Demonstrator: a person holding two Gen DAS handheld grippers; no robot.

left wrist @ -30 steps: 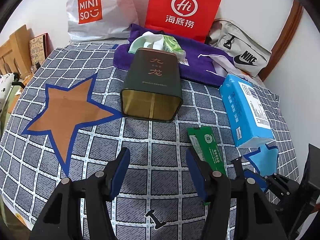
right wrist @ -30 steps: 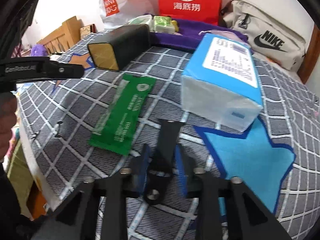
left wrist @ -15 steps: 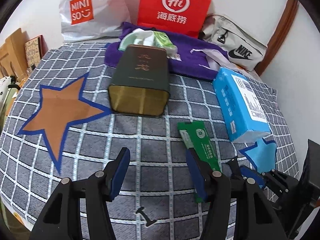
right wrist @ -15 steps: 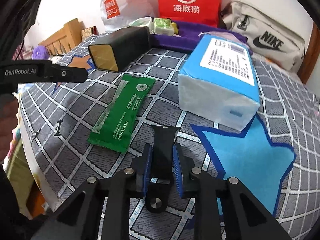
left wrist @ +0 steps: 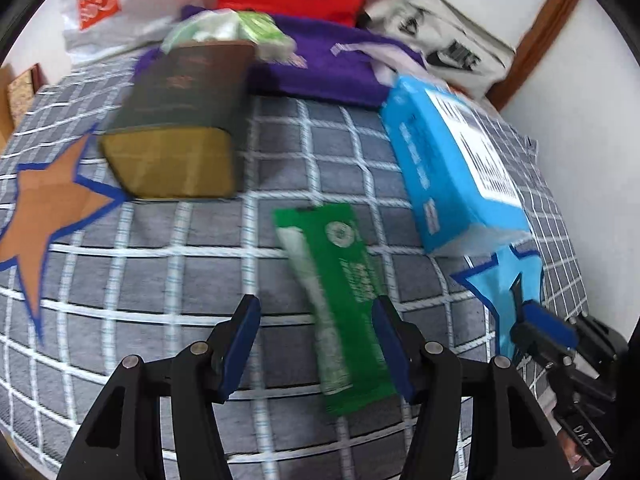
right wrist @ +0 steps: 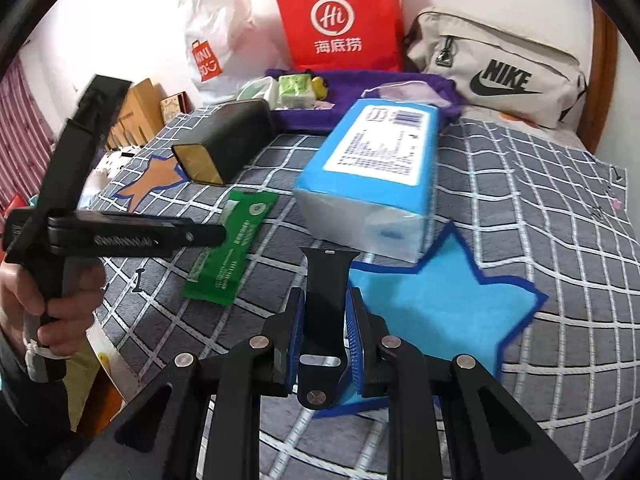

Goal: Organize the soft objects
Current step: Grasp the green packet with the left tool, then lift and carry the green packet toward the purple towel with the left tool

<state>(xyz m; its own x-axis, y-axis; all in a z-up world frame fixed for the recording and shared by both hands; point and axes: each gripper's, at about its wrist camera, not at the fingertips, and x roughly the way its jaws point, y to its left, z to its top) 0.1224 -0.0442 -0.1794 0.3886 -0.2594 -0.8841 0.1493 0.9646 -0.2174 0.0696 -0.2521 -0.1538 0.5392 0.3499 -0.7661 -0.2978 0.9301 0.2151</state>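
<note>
My right gripper (right wrist: 324, 312) is shut on a black watch strap (right wrist: 325, 280) and holds it over the near edge of the blue star patch (right wrist: 440, 304). My left gripper (left wrist: 316, 312) is open and empty, just above the checked cloth, with a flat green packet (left wrist: 344, 280) lying between its fingers near the right one. The packet also shows in the right wrist view (right wrist: 236, 240). A blue tissue pack (left wrist: 452, 164) lies right of it and shows in the right wrist view (right wrist: 372, 172) too. The left gripper (right wrist: 120, 236) shows there at the left.
A dark tin (left wrist: 180, 128) lies on its side beside an orange star patch (left wrist: 44, 208). At the back are a purple cloth (left wrist: 320, 68) with small packs, a red bag (right wrist: 340, 20), a white bag (right wrist: 216, 32) and a beige Nike bag (right wrist: 496, 64).
My left gripper has moved forward and right, so the green packet now lies between its fingers. My right gripper has lifted the black strap and shifted slightly towards the blue star.
</note>
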